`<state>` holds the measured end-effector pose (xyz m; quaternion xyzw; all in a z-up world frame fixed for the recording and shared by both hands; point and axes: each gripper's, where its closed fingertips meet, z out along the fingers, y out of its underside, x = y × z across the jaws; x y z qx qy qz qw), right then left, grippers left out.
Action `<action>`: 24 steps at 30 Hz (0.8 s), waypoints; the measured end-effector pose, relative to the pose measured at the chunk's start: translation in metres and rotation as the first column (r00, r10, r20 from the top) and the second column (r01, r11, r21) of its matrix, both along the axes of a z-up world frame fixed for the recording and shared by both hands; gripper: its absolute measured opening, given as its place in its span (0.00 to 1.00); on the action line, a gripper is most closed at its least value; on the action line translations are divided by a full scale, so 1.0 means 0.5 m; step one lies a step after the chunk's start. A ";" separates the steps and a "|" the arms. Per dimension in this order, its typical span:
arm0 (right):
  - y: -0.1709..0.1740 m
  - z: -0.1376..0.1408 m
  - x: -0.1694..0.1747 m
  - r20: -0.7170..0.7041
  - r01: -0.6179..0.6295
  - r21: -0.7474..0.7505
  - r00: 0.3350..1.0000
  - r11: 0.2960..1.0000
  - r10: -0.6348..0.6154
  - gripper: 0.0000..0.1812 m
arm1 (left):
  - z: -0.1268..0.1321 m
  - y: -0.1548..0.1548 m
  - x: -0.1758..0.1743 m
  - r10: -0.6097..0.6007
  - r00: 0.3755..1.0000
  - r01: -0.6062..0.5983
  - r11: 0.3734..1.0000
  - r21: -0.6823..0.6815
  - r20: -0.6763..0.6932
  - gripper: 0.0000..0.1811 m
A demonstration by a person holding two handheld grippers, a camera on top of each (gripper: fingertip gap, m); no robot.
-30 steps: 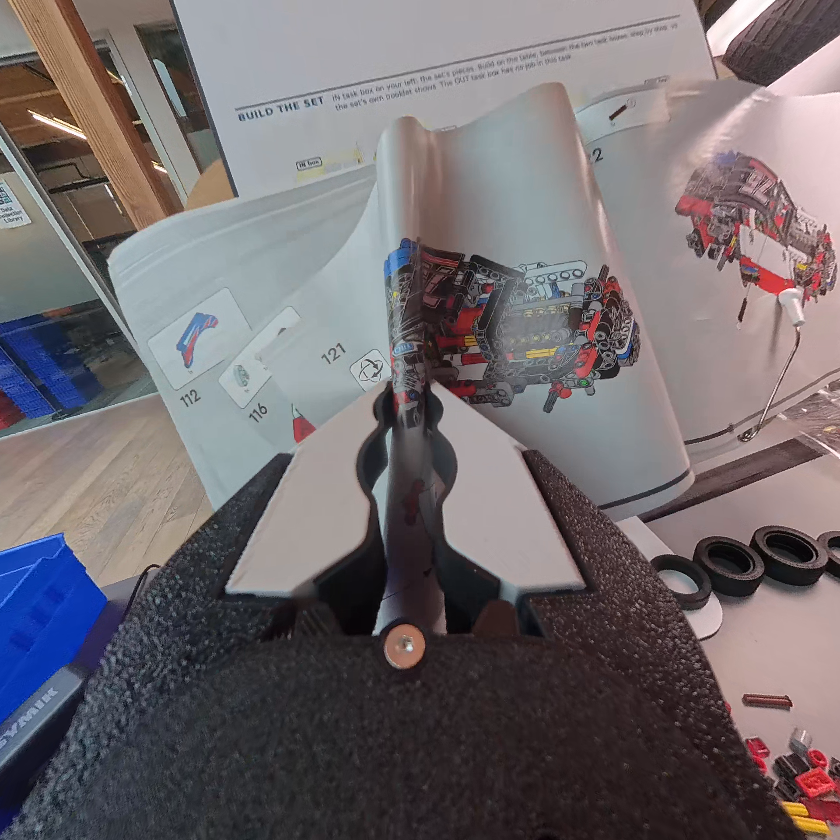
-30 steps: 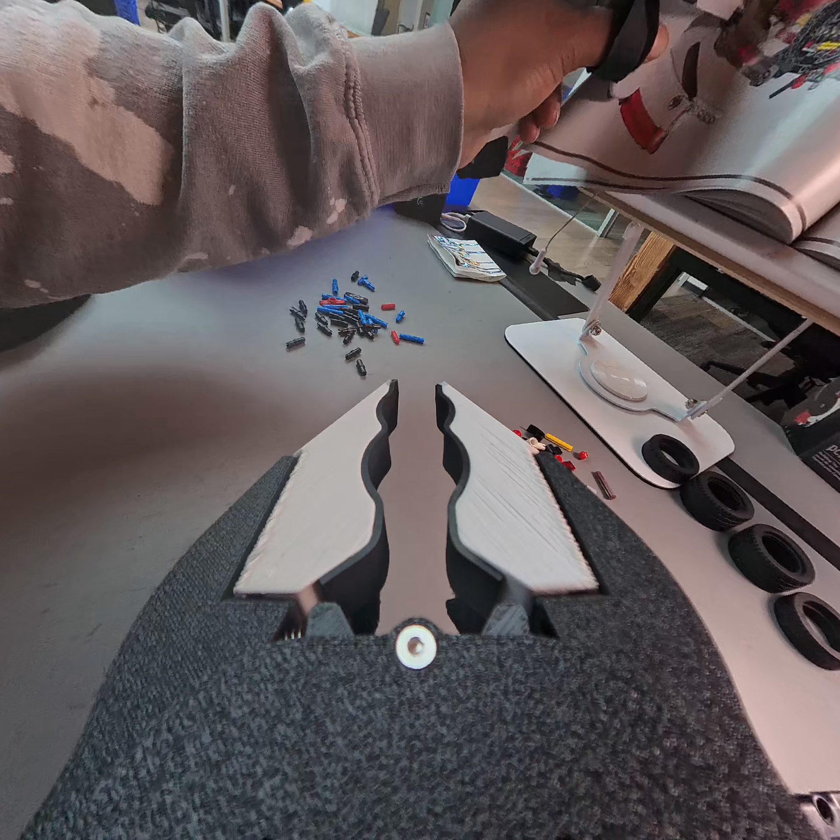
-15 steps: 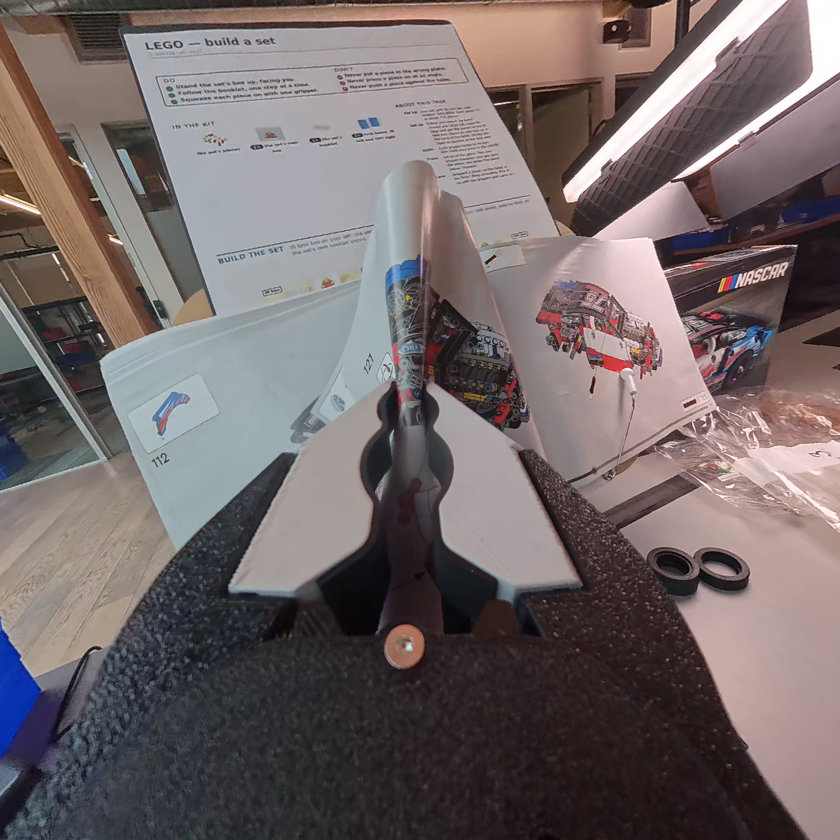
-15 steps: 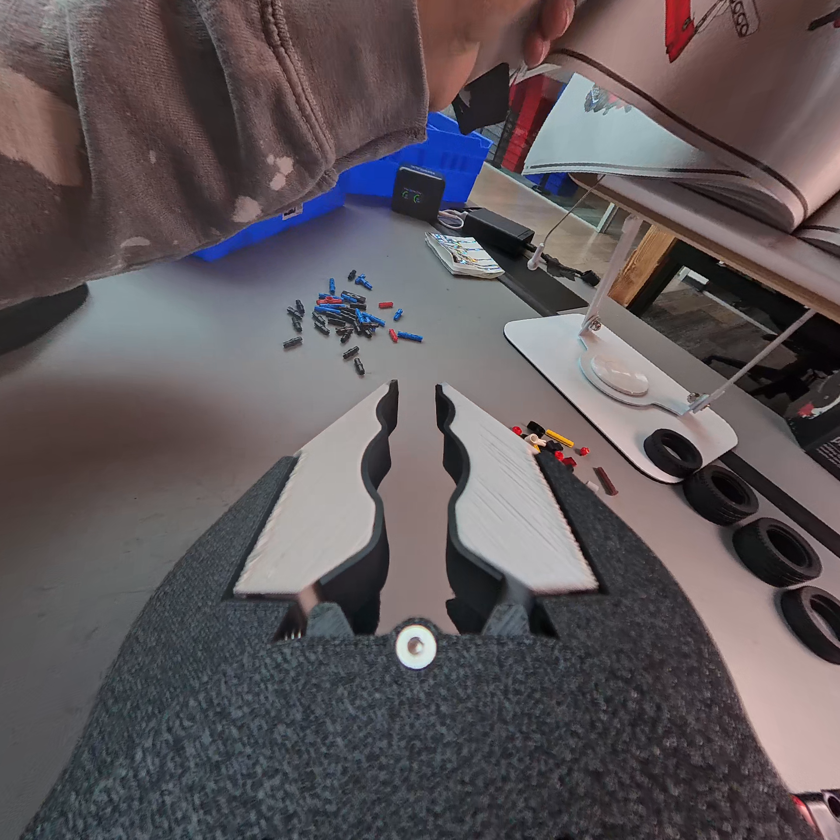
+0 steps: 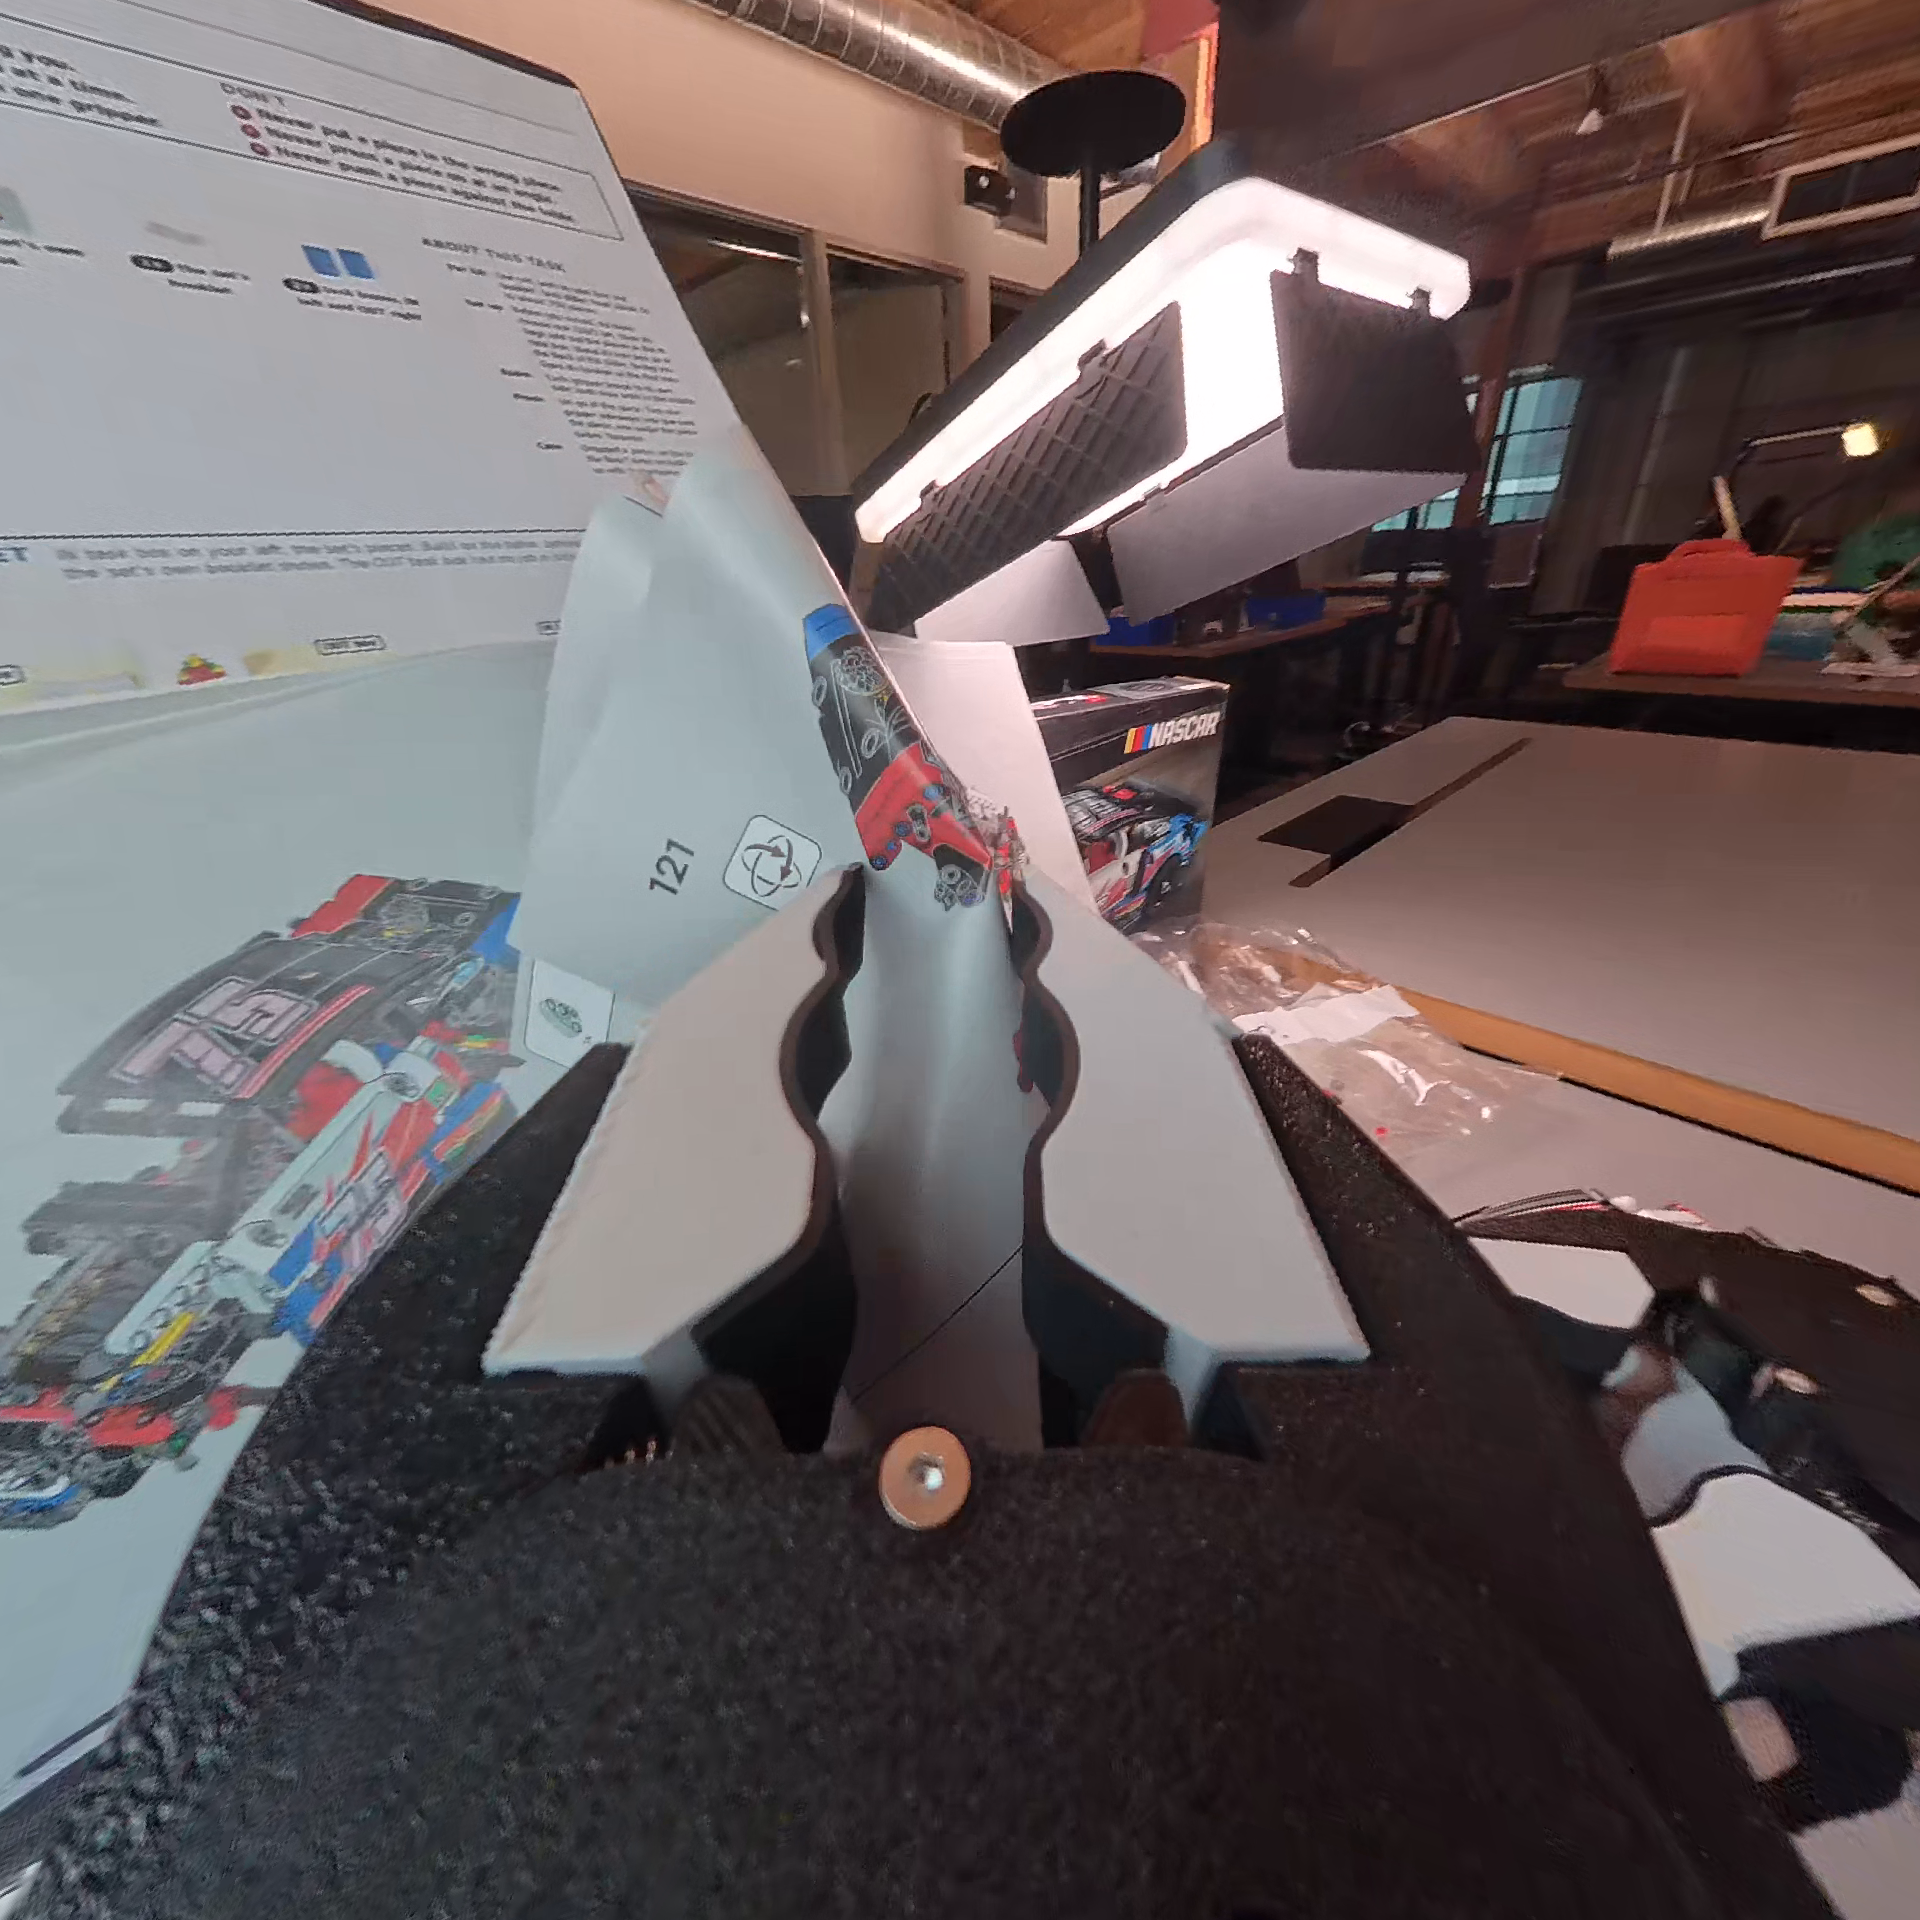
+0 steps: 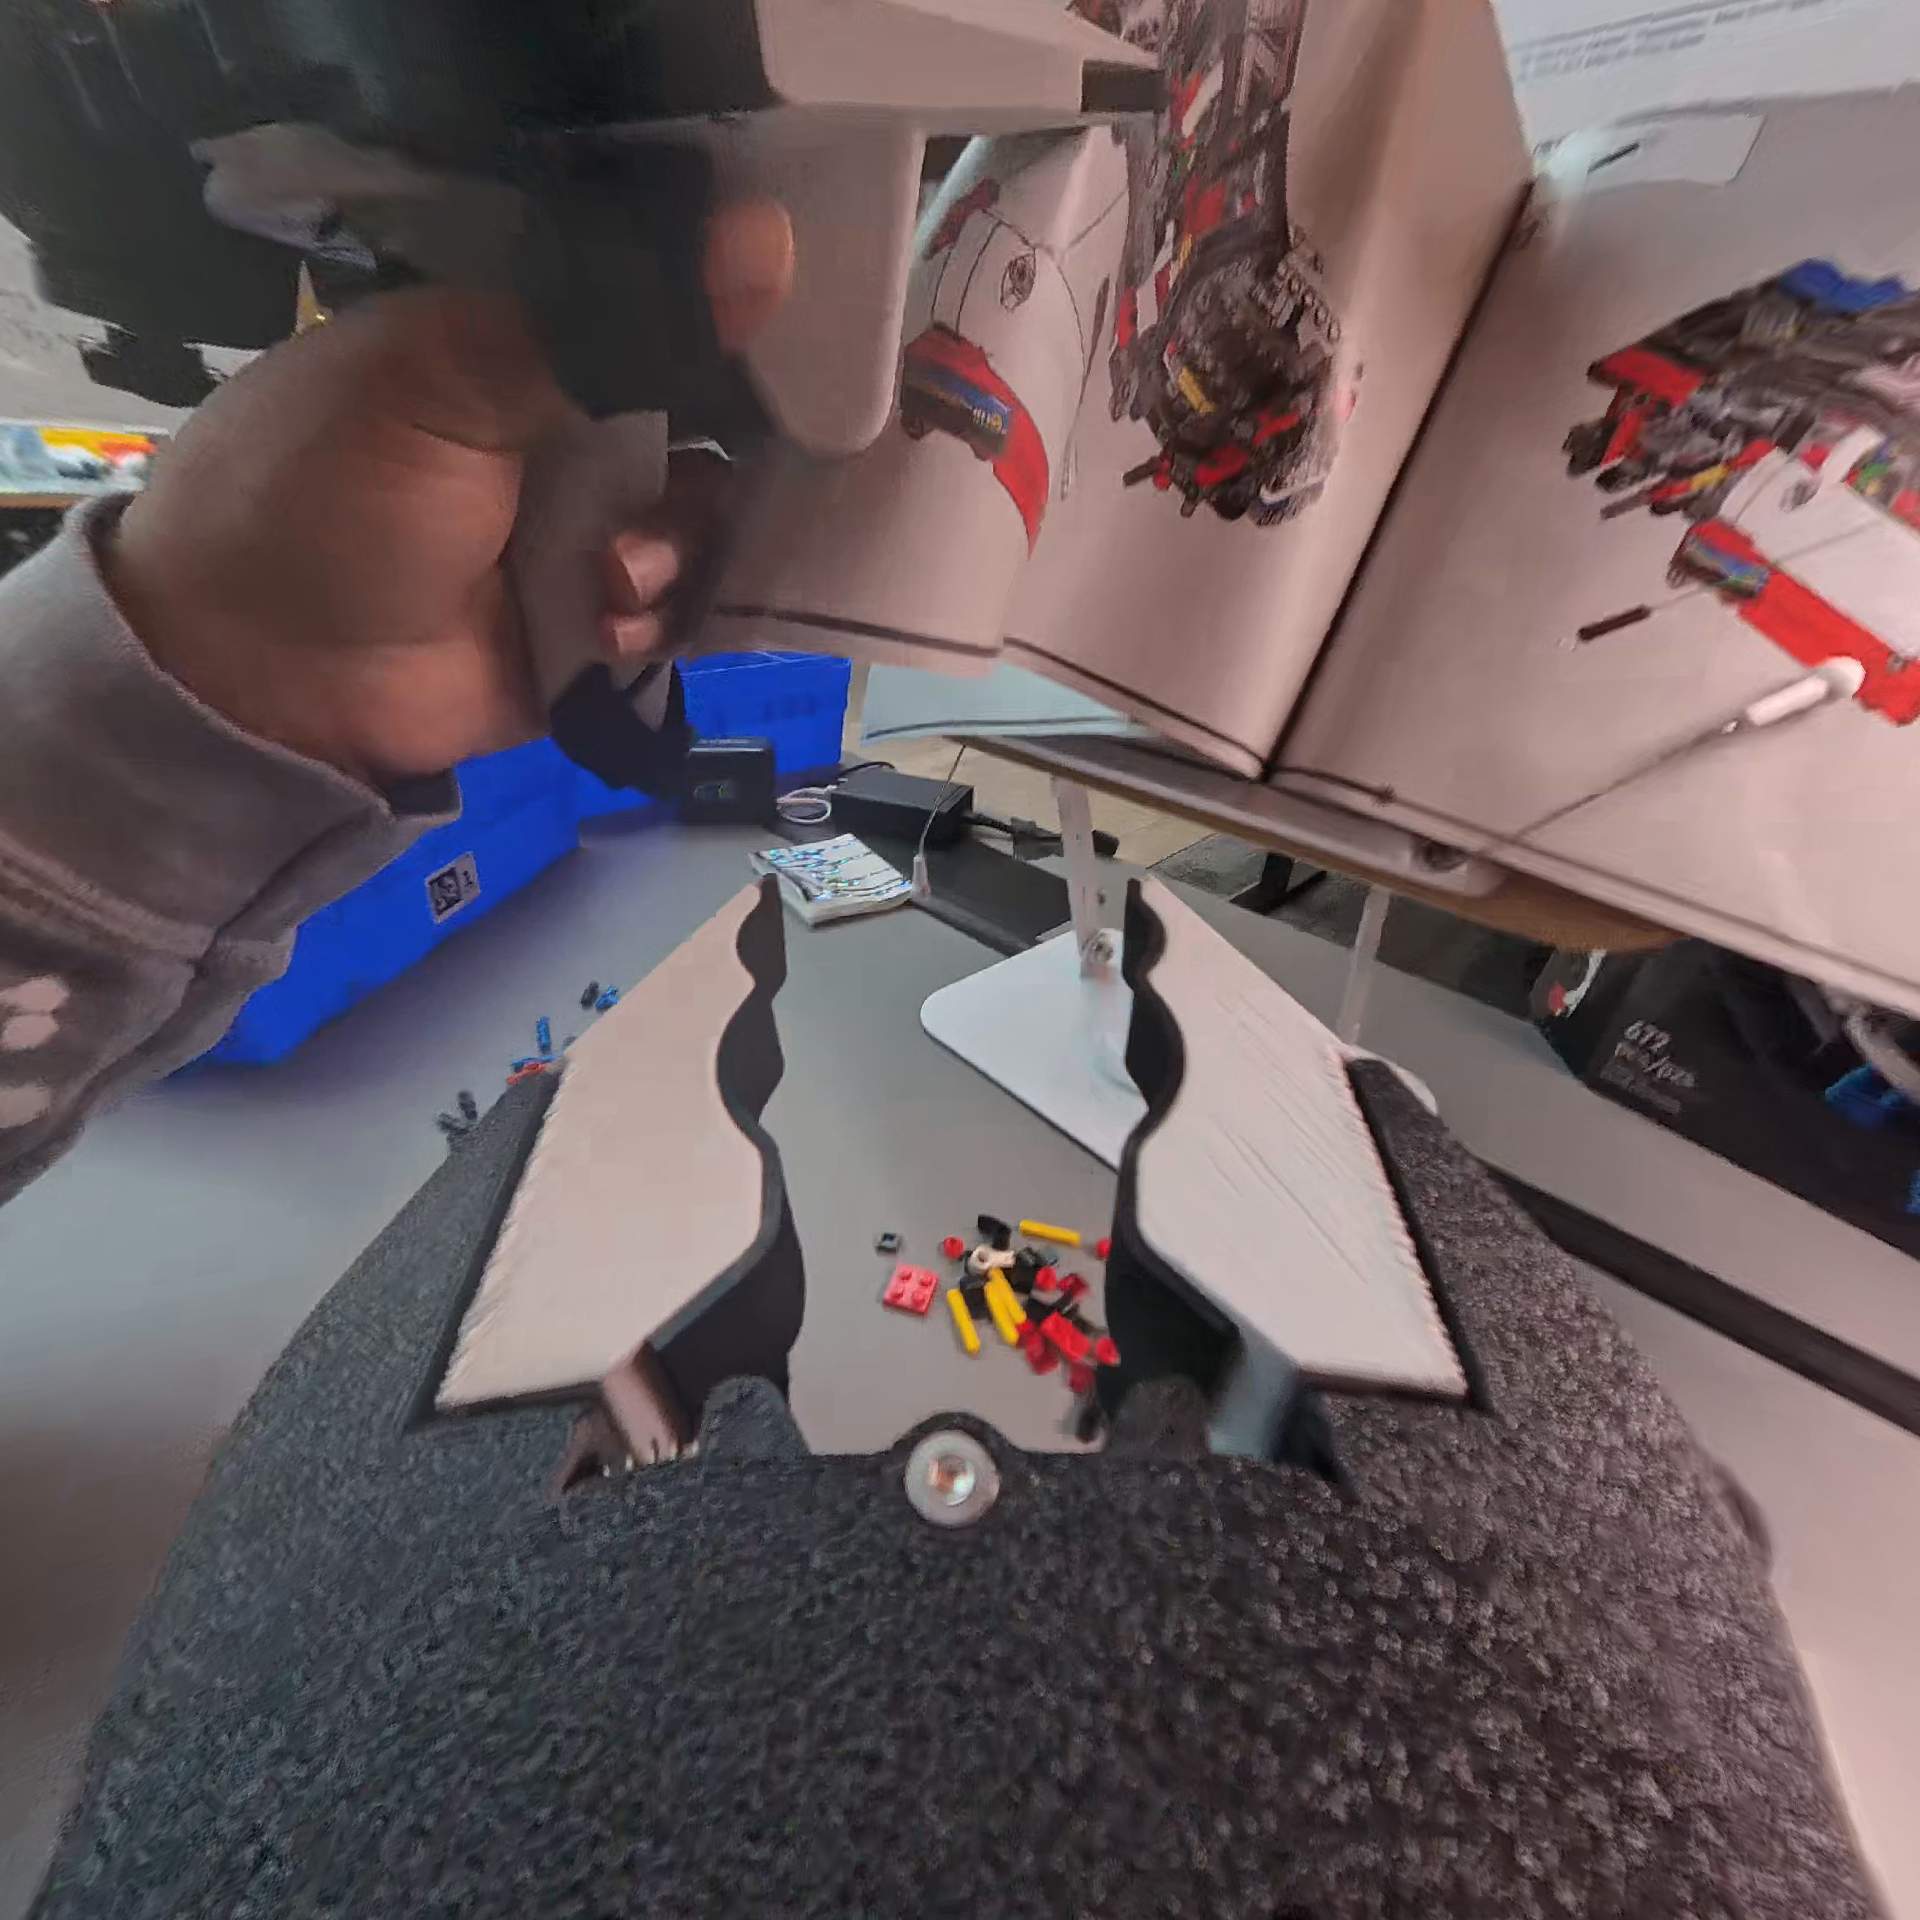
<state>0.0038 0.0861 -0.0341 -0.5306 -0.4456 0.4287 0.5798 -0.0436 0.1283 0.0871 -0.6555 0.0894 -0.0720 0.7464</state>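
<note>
In the left wrist view, a white instruction board [image 5: 312,343] is seen standing behind an open instruction booklet [image 5: 239,935], with a lit lamp panel [image 5: 1174,364] overhead and a dark set box [image 5: 1138,800] on the table [image 5: 1621,862] to the right, crinkled plastic bags [image 5: 1340,1029] lying before it. A lifted page [image 5: 717,769] of the booklet passes between the fingers of the left gripper [image 5: 933,894], whose jaws are parted; whether the page is touched by them cannot be told.

In the right wrist view, the booklet [image 6: 1455,468] is seen propped on a white stand [image 6: 1029,1029], and a hand [image 6: 353,561] is seen at the other gripper by the page edge. A blue bin [image 6: 416,904] lies behind. The right gripper [image 6: 951,904] is held wide open and empty above the grey table [image 6: 260,1195], with a heap of small bricks [image 6: 1013,1299] lying on the table, seen between its fingers.
</note>
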 end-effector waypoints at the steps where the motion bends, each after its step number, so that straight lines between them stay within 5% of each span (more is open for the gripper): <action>1: 0.011 0.012 -0.013 0.011 0.028 0.051 1.000 0.998 -0.029 0.37 | 0.005 0.002 0.008 -0.028 0.999 0.028 1.000 0.000 0.028 0.14; 6: 0.064 0.057 -0.080 -0.023 0.134 0.169 0.991 0.977 -0.132 0.48 | 0.018 0.013 0.027 -0.158 0.967 0.163 0.987 -0.009 0.200 0.15; 14: 0.051 0.099 -0.063 -0.170 0.109 0.202 0.983 0.973 -0.074 0.19 | 0.022 -0.002 0.004 -0.299 0.871 0.325 0.946 0.000 0.391 0.18; 24: 0.064 0.110 -0.034 -0.214 0.097 0.154 0.975 0.983 -0.063 0.00 | 0.009 -0.048 -0.067 -0.275 0.866 0.263 0.961 0.087 0.417 0.26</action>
